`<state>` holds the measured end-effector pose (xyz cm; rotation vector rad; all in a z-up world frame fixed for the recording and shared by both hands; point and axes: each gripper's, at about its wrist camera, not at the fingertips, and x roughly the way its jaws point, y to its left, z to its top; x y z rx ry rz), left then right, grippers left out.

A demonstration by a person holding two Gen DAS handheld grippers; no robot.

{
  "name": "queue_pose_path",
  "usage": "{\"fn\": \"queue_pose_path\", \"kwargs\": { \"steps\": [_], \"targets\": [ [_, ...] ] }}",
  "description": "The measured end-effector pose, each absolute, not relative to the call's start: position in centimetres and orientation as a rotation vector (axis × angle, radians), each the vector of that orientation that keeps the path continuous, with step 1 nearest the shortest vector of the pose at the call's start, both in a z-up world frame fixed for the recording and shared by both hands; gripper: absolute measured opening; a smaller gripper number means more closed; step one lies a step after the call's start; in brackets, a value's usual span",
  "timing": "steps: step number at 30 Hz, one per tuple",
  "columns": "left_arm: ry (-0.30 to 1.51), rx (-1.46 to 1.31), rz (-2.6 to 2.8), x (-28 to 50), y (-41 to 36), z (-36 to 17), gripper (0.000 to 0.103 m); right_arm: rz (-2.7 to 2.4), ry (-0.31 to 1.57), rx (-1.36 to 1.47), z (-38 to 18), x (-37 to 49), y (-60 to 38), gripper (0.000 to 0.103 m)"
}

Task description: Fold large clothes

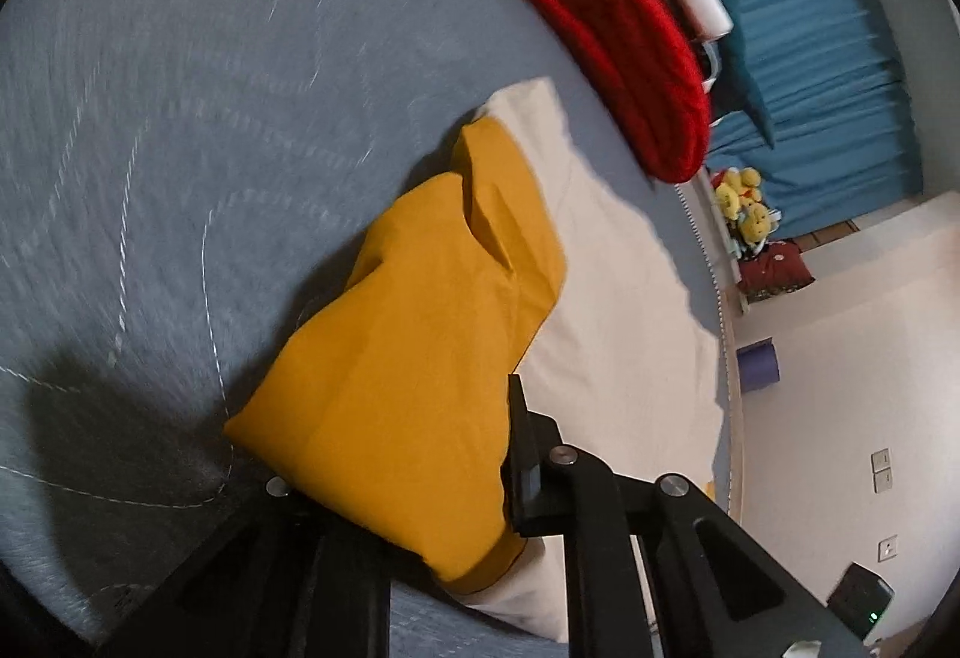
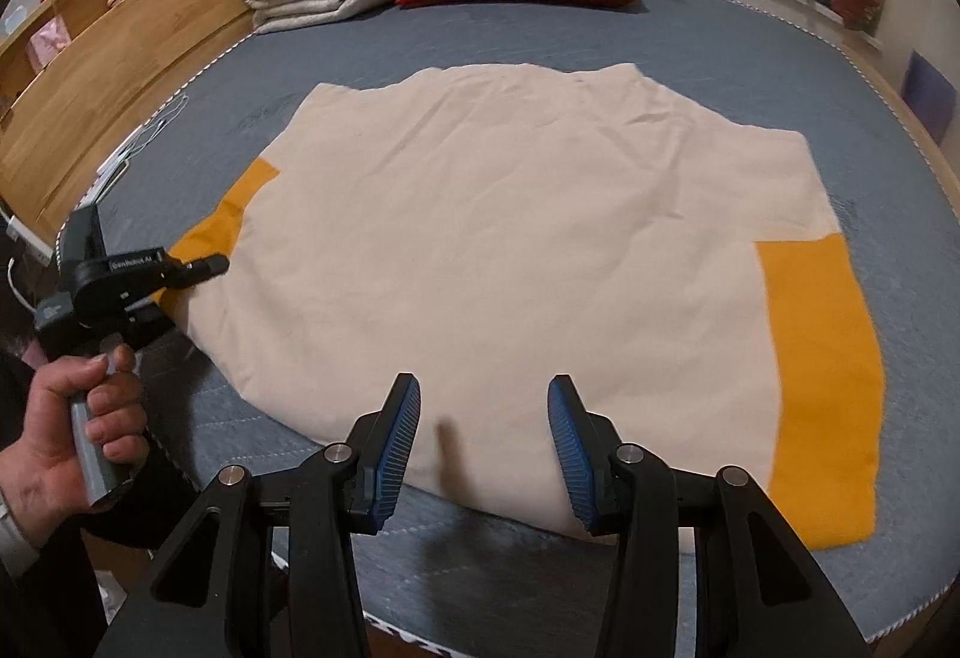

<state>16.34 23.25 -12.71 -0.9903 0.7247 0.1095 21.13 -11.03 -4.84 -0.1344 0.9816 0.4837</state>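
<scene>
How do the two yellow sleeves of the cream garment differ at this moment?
The left yellow sleeve is bunched and pinched in the left hand-held gripper; the right yellow sleeve lies flat and untouched. The left one looks narrow and crumpled, the right one broad and smooth. Both join the cream garment on the grey bed.

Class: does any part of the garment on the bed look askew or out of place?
Yes. The left gripper has the left yellow sleeve bunched and lifted, while the right sleeve lies flat beside the cream body.
</scene>
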Motion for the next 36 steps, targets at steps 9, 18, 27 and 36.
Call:
{"fn": "queue_pose_path", "kwargs": {
  "steps": [9, 18, 27, 36],
  "targets": [
    [0.692, -0.766, 0.1, 14.5, 22.5, -6.8, 0.012, 0.579, 1.123, -0.076, -8.4, 24.1, -6.6, 0.014],
    [0.719, -0.54, 0.073, 15.4, 19.4, -3.6, 0.012, 0.596, 1.239, -0.14, -11.7, 26.4, -4.1, 0.013],
    [0.674, -0.32, 0.016, 18.1, 10.2, 1.5, 0.011, 0.486, 0.774, -0.042, 2.5, 25.0, -13.8, 0.019],
    [0.686, -0.064, -0.227, 23.6, -8.7, 2.6, 0.011, 0.238, 0.224, -0.055, 12.5, 17.4, -31.0, 0.099]
  ]
}}
